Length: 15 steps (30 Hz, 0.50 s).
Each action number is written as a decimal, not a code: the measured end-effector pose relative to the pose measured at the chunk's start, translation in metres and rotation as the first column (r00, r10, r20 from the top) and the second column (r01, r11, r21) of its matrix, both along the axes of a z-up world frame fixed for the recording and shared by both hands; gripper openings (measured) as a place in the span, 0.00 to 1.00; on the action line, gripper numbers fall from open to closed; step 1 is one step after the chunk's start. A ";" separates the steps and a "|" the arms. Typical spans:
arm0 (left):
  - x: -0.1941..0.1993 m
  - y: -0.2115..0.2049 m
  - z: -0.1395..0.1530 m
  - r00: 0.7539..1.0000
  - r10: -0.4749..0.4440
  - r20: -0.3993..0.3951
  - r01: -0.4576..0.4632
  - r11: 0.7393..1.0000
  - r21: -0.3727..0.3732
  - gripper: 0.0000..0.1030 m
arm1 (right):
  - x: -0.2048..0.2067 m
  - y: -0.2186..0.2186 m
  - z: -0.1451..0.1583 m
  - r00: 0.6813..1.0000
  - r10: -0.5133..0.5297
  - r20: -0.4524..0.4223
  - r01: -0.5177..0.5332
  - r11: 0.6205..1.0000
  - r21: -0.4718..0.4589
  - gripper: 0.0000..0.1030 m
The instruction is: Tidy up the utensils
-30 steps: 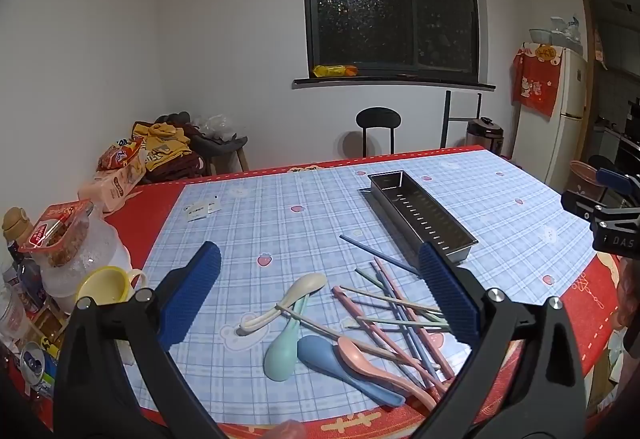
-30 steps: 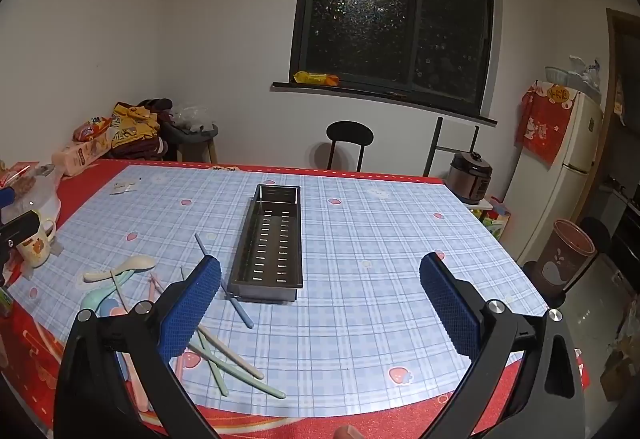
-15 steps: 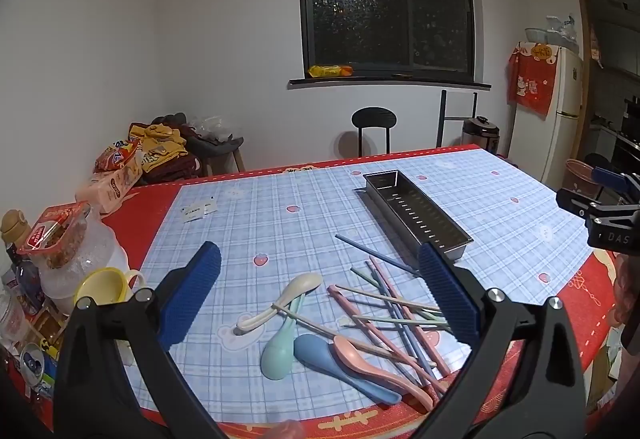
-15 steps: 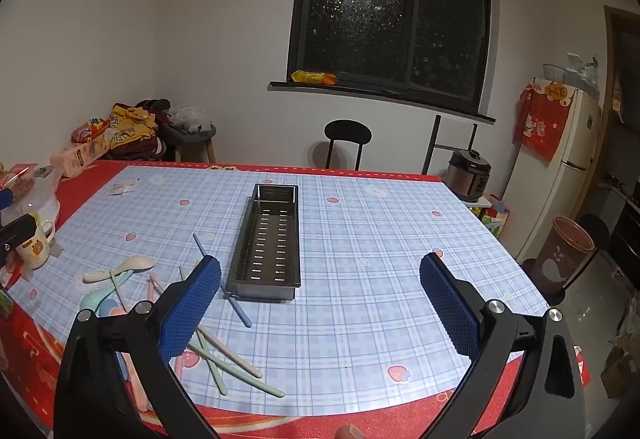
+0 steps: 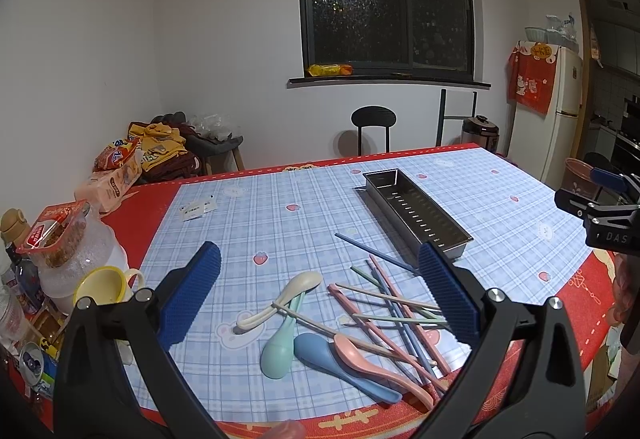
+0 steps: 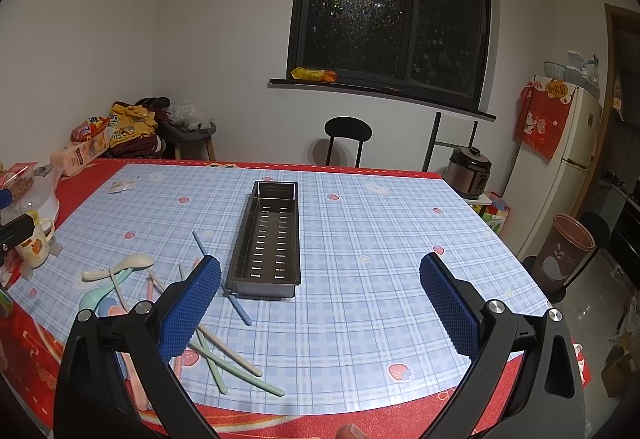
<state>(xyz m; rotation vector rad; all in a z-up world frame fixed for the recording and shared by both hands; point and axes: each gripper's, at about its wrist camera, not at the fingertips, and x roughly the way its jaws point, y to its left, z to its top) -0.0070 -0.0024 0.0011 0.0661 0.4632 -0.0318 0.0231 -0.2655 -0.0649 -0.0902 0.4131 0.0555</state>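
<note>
A long perforated metal tray (image 5: 416,209) (image 6: 268,239) stands empty on the checked tablecloth. A loose pile of pastel chopsticks (image 5: 392,303) and several spoons lies near the table's front edge: cream (image 5: 288,297), mint (image 5: 280,347), blue (image 5: 336,359), pink (image 5: 372,359). The pile also shows in the right wrist view (image 6: 132,279). My left gripper (image 5: 320,295) is open and empty above the pile. My right gripper (image 6: 320,303) is open and empty above the table, right of the tray's near end. It shows at the left wrist view's right edge (image 5: 600,215).
A yellow mug (image 5: 104,285), a plastic jar and snack packs (image 5: 60,239) crowd the table's left edge. Small paper packets (image 5: 198,207) lie at the back left. A black stool (image 6: 348,139), a rice cooker (image 6: 470,173), a fridge and a bin (image 6: 568,251) stand beyond the table.
Both grippers have shifted only slightly; the views are a little lower and closer to the table. Nothing on the table has moved.
</note>
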 end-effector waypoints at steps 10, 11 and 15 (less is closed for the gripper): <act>0.000 0.000 -0.003 1.000 -0.004 -0.005 0.004 1.000 -0.001 0.95 | 0.001 0.001 -0.001 1.000 0.001 -0.007 -0.001 1.000 -0.003 0.95; 0.000 0.001 -0.003 1.000 -0.005 -0.006 0.005 1.000 -0.002 0.95 | 0.001 0.001 -0.001 1.000 0.002 -0.008 -0.002 1.000 -0.003 0.95; 0.001 0.001 -0.003 1.000 -0.006 -0.008 0.006 1.000 -0.004 0.95 | 0.002 0.003 -0.001 1.000 0.003 -0.014 -0.003 1.000 -0.006 0.95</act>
